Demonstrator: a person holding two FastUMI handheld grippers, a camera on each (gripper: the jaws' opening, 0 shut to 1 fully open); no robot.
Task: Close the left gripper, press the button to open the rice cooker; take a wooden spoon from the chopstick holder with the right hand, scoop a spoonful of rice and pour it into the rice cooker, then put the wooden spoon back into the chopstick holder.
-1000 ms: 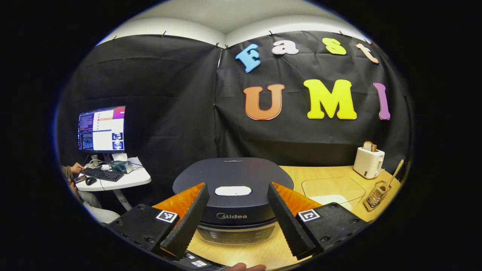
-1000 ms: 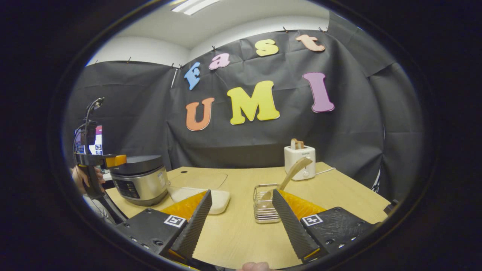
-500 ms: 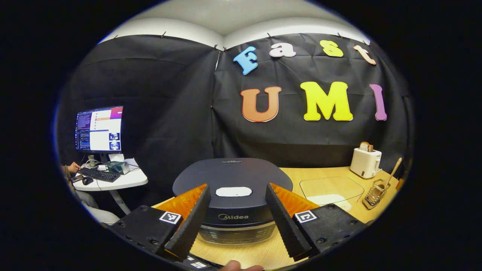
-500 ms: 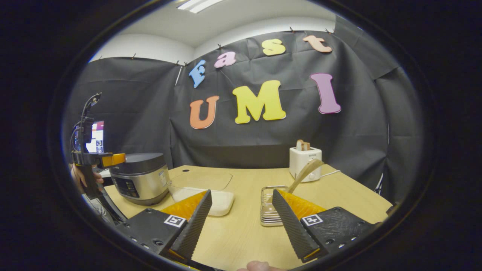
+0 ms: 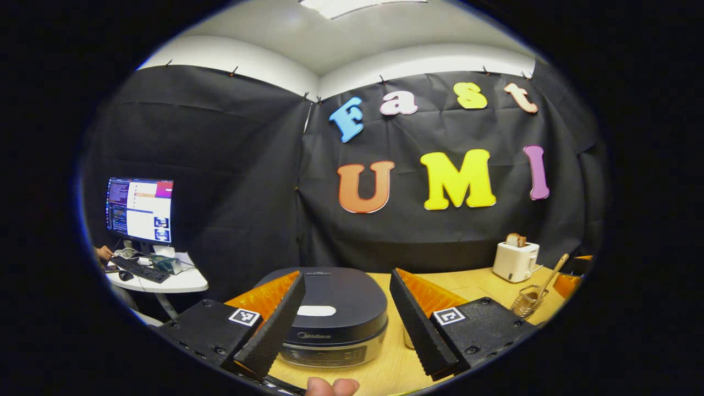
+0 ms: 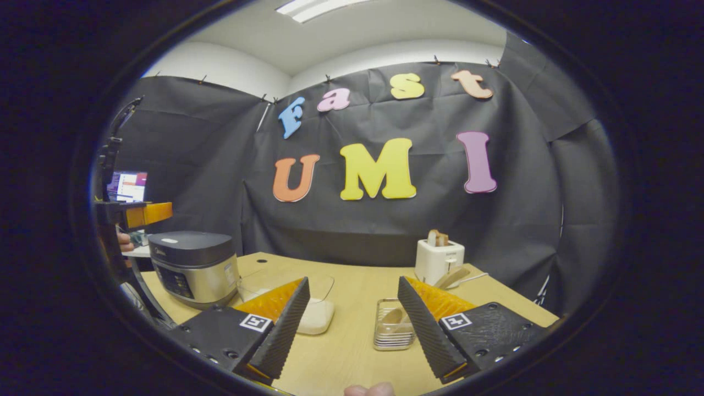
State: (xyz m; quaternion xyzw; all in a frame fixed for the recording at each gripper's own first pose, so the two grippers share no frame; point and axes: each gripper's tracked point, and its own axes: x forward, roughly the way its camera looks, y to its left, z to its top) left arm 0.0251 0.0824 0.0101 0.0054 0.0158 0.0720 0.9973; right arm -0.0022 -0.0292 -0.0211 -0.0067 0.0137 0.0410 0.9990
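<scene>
The dark rice cooker [image 5: 335,308] stands with its lid down, the white button [image 5: 316,311] on top. My left gripper [image 5: 345,275] hovers open above and in front of it, one finger on each side, touching nothing. In the right gripper view the cooker [image 6: 192,267] sits at the table's left, with the left gripper [image 6: 135,214] above its far side. My right gripper [image 6: 352,281] is open and empty, short of the wire chopstick holder [image 6: 393,330]. The wooden spoon [image 6: 451,278] leans in the holder. A clear container of rice [image 6: 313,316] lies between cooker and holder.
A white toaster [image 6: 438,258] with bread stands at the back of the wooden table [image 6: 352,352]. Left of the table, a small white desk [image 5: 165,283] carries a monitor [image 5: 139,209] and keyboard, with a person's hand by it.
The left gripper has risen and drawn back, so the cooker looks smaller and lower between its fingers. The right gripper has lifted and tilted up a little; both stay open.
</scene>
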